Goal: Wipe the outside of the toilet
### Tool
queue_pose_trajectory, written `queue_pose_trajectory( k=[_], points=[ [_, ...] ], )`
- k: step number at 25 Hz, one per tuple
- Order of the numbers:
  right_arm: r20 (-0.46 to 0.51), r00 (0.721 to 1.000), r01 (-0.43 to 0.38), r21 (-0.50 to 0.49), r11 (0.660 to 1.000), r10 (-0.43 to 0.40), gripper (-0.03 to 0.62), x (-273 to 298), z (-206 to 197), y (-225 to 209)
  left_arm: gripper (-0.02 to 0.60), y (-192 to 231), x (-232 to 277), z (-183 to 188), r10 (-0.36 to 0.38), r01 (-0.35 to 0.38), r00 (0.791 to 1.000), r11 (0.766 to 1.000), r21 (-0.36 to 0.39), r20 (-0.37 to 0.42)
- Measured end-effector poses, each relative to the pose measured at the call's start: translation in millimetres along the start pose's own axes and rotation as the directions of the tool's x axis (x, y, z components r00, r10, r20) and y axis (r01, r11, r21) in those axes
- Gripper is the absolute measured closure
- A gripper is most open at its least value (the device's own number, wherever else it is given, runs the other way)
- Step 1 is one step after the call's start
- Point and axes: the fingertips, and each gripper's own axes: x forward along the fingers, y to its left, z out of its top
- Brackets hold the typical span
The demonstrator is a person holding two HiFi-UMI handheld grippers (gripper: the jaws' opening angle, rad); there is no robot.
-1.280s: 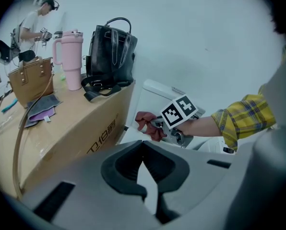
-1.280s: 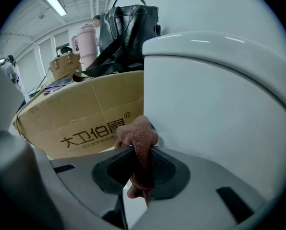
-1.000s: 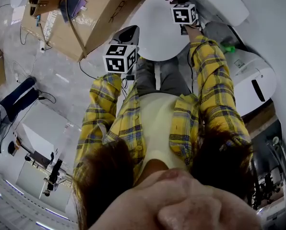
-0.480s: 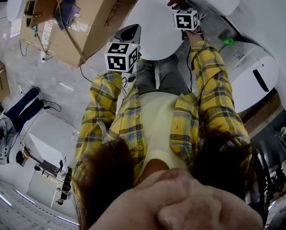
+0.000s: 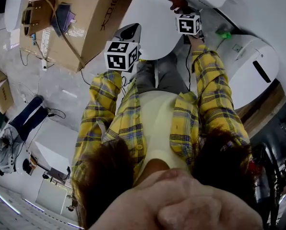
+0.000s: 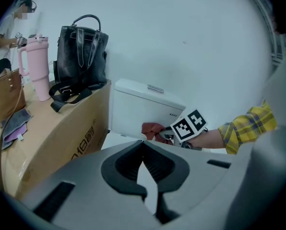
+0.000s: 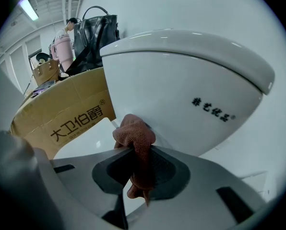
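**Cloth held at the toilet tank**

The right tongs (image 7: 138,159) are clamping a reddish cloth (image 7: 135,134), which seems to be touching the white toilet tank (image 7: 181,90) at mid-frame. The left tongs (image 6: 144,145) are hanging closed and empty, with a cardboard box (image 6: 61,138) at lower left.

a bag (image 6: 80,56) and tumbler (image 6: 35,63) stand on the box (image 6: 61,138), left of the toilet tank (image 6: 143,111).

Bunched rust-red cloth (image 7: 136,137) against white toilet tank (image 7: 181,80)
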Motion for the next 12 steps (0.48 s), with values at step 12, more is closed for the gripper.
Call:
queue_pose_trajectory(
  k=[12],
  points=[
    [-0.031,0.997,0.075,0.073,0.995,-0.073,0.510,-21.3,-35.4,-42.2,0.572,-24.2,9.7,5.1,-0.054,0.054,0.999,0.997,0.054,-0.011]
  ],
)
